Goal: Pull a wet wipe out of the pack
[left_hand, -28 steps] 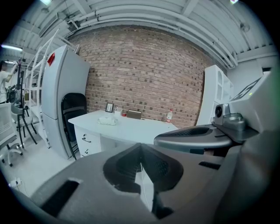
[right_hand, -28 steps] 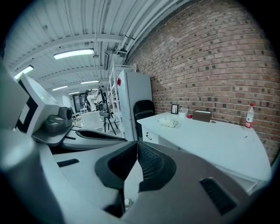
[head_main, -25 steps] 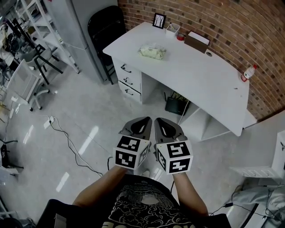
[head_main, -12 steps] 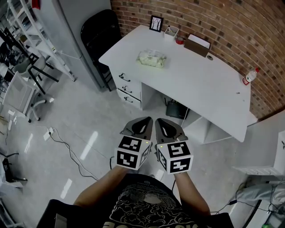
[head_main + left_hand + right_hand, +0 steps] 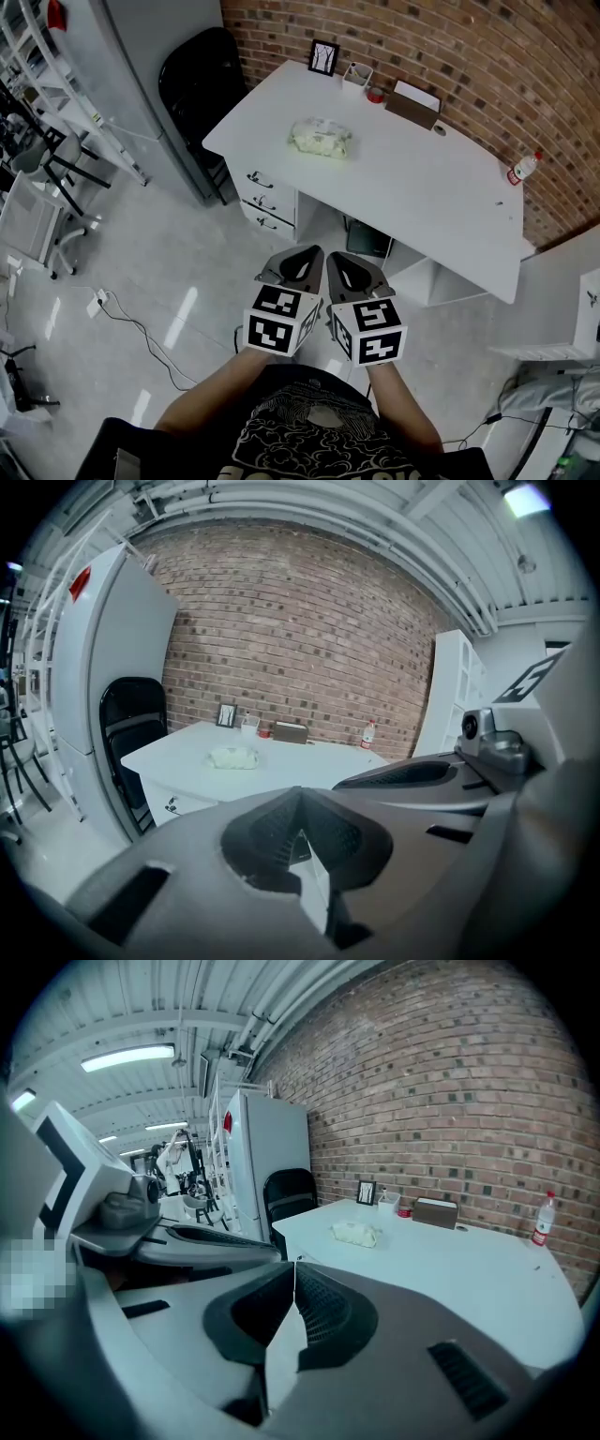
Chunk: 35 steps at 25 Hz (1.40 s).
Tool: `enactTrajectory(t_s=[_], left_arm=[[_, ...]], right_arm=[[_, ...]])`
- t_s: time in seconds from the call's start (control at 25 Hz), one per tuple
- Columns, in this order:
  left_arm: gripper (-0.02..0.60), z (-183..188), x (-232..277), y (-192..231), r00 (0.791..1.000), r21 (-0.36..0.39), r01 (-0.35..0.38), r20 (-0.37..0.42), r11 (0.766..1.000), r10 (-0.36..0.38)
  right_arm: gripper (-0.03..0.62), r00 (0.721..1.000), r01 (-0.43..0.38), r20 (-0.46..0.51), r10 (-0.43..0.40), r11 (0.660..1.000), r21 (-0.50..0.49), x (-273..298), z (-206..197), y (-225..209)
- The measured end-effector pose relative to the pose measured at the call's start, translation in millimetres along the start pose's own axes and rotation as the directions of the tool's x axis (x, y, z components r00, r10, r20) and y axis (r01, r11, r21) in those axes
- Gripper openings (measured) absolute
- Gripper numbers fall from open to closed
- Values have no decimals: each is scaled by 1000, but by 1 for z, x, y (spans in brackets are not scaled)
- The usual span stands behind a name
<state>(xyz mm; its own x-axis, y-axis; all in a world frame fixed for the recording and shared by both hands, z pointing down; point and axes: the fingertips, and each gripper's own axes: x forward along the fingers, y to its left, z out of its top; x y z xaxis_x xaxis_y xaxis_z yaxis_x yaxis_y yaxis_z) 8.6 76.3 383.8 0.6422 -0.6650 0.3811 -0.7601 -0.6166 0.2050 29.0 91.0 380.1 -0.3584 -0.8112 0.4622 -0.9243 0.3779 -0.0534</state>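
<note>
A pale wet wipe pack [image 5: 321,138] lies flat on the white desk [image 5: 422,202], towards its left end. The same wet wipe pack [image 5: 233,757] shows small in the left gripper view, and the wet wipe pack [image 5: 356,1233] shows in the right gripper view too. My left gripper [image 5: 310,251] and right gripper [image 5: 332,254] are held side by side over the floor, well short of the desk. Both are shut with nothing between the jaws, their tips touching.
At the desk's back stand a picture frame [image 5: 324,57], a small cup [image 5: 357,74], a brown box [image 5: 414,102] and a bottle [image 5: 521,169] at the right. A black chair [image 5: 200,89] stands left of the desk. Cables [image 5: 141,323] trail on the floor.
The desk and pack have shifted slightly down and nearer in the head view as the person walks closer. Both grippers keep the same shut pose.
</note>
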Motion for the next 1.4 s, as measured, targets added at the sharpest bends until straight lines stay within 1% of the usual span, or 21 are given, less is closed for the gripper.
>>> enactTrajectory(t_s=[0.28,0.48,0.92,1.2,1.4], left_arm=[[11,5,4,36,1000,-4,24,-3,1000,-24],[11,8,8,55,1000,-12,27,1,1000,-27],[11,11,17,72,1000,-4,15,6,1000,-15],[11,13,30,83,1000,4,1,0,1000,-1],[11,22,46,94,1000,8,-14,2,1000,14]], right_arm=[[18,1000,23,-11,-23,1000,7,31,11,12],[18,999,30,-16,-30,1000,2,47,17,17],[18,1000,22,-1,-22,1000,0,68,25,15],[18,1000,12,12,-12,1000,5,84,30,5],[18,1000,3,13,-3,1000,1,101,37,-7]])
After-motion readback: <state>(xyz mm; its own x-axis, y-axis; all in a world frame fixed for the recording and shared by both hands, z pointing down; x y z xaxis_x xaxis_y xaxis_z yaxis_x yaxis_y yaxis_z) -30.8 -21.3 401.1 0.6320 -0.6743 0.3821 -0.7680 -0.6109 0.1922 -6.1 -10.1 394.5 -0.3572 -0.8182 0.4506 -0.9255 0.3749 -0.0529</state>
